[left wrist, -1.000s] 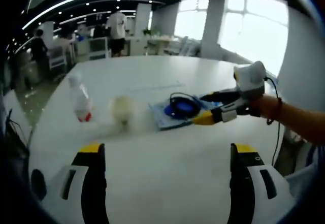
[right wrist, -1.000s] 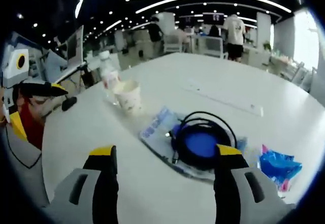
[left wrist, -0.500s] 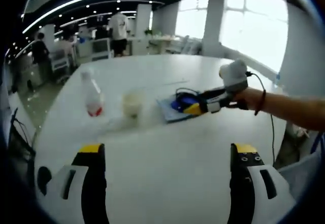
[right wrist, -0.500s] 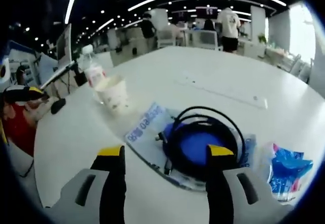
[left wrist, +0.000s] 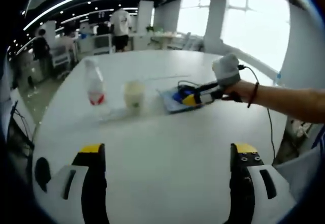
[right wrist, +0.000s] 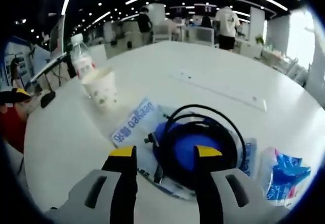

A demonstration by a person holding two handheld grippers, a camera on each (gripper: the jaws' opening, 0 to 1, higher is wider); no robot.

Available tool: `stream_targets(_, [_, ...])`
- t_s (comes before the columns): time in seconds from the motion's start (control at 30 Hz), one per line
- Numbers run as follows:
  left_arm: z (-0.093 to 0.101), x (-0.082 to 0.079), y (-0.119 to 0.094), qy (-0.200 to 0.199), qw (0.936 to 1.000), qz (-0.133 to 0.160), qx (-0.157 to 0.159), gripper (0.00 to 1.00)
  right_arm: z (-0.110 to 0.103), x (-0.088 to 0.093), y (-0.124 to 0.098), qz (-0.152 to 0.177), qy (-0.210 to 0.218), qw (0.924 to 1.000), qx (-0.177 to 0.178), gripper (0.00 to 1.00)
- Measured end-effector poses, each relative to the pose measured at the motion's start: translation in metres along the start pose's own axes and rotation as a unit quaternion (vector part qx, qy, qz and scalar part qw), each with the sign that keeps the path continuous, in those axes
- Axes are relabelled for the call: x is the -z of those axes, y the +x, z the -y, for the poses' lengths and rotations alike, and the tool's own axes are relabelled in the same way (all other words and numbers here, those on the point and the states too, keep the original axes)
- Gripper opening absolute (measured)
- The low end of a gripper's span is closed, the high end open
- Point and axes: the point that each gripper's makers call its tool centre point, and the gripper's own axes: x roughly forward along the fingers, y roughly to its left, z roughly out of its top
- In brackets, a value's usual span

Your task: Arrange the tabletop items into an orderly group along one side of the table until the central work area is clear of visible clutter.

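The left claw (left wrist: 165, 155) stood wide open in the left gripper view, its yellow-tipped jaws spread over a bare stretch of the white surface (left wrist: 167, 132) with nothing between them. Beyond it, in a rough row across the surface, stood a clear plastic bottle (left wrist: 94, 87) with a red label, upright, and just beside it a pale paper cup (left wrist: 134, 95), also upright. Farther along the same row, the right claw (left wrist: 191, 98), held by a person's hand (left wrist: 234, 89) with a red band at the wrist, reached down onto a blue packet (left wrist: 177, 102) and the dark cable lying on it.

In the right gripper view, the right claw (right wrist: 165, 155) had its jaws partly open, set close on either side of the near rim of a coiled black cable (right wrist: 200, 140) with a blue disc (right wrist: 195, 150) inside the coil; whether the tips touched the coil could not be told. The coil rested on the flat blue-and-white packet (right wrist: 134, 125). Just beside it lay a crumpled blue wrapper (right wrist: 284, 170). Farther off stood the printed paper cup (right wrist: 100, 88) with the bottle (right wrist: 81, 60) close behind it. At the far end of the room, people stood among desks under strips of ceiling light.
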Motion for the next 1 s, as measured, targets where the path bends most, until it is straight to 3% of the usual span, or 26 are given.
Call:
stream_targets(0.17, [-0.004,0.010,0.003,-0.023,0.9997,-0.011,0.002,0.98,0.003,0.008,0.004,-0.019,-0.019,0.9996,0.010,0.33])
stream_targets(0.27, [-0.002,0.011,0.004,-0.021,0.9997,-0.013,0.004,0.98,0.004,0.006,0.005,-0.021,-0.029,0.9992,0.015,0.32])
stream_targets(0.4, [-0.001,0.013,0.005,-0.015,0.9997,-0.017,0.003,0.98,0.011,0.008,0.009,-0.024,-0.036,0.9989,0.019,0.24])
stream_targets(0.53, [0.000,0.019,0.010,-0.013,0.9997,-0.018,0.005,0.97,0.013,0.007,0.010,-0.017,-0.032,0.9992,0.016,0.15])
stream_targets(0.6, [0.002,0.027,0.012,-0.018,0.9993,-0.030,0.011,0.96,0.014,0.007,0.011,-0.016,-0.029,0.9994,0.011,0.14])
stream_targets(0.87, [-0.002,0.030,0.012,-0.024,0.9993,-0.028,0.012,0.97,0.014,0.006,0.008,-0.011,-0.052,0.9985,0.013,0.12])
stream_targets(0.97, [-0.002,0.031,0.011,-0.025,0.9992,-0.028,0.014,0.97,0.016,0.000,0.002,0.004,-0.056,0.9982,0.023,0.11])
stream_targets(1.0, [-0.002,0.031,0.011,-0.024,0.9992,-0.028,0.013,0.97,0.016,-0.007,-0.001,0.025,-0.047,0.9982,0.027,0.11])
